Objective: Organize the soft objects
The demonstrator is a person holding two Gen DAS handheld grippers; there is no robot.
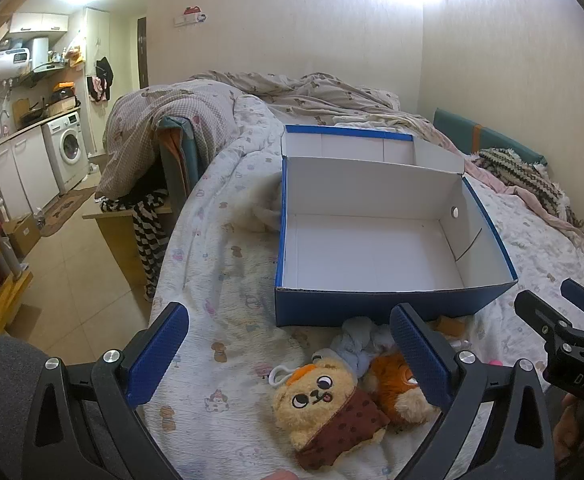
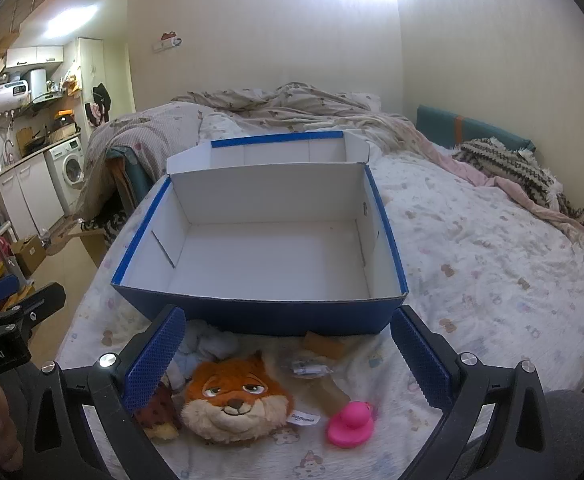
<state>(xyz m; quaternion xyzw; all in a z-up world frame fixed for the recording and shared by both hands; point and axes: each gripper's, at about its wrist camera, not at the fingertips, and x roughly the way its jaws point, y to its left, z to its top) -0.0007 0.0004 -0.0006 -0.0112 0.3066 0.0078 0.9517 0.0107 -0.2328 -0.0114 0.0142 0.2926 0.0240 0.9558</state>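
Note:
An open blue box [image 1: 372,304] [image 2: 251,312] with a white, bare inside stands on the bed. In front of it lie a tan bear plush [image 1: 320,404] with a brown spotted scarf, an orange fox plush [image 2: 235,400] [image 1: 392,388], a pale blue cloth toy [image 2: 207,346] [image 1: 358,344], a pink rubber duck [image 2: 352,424] and a small brown item [image 2: 326,342]. My left gripper [image 1: 287,356] hangs open above the bear. Over the fox and duck my right gripper [image 2: 287,356] is open too. Neither holds anything.
The bed's left edge [image 1: 163,264] drops to a tiled floor with a low wooden bench [image 1: 119,220]. Rumpled quilts [image 2: 292,108] lie behind the box and a knitted blanket [image 2: 508,168] at the right. A kitchen corner with a washing machine [image 1: 67,148] is at far left.

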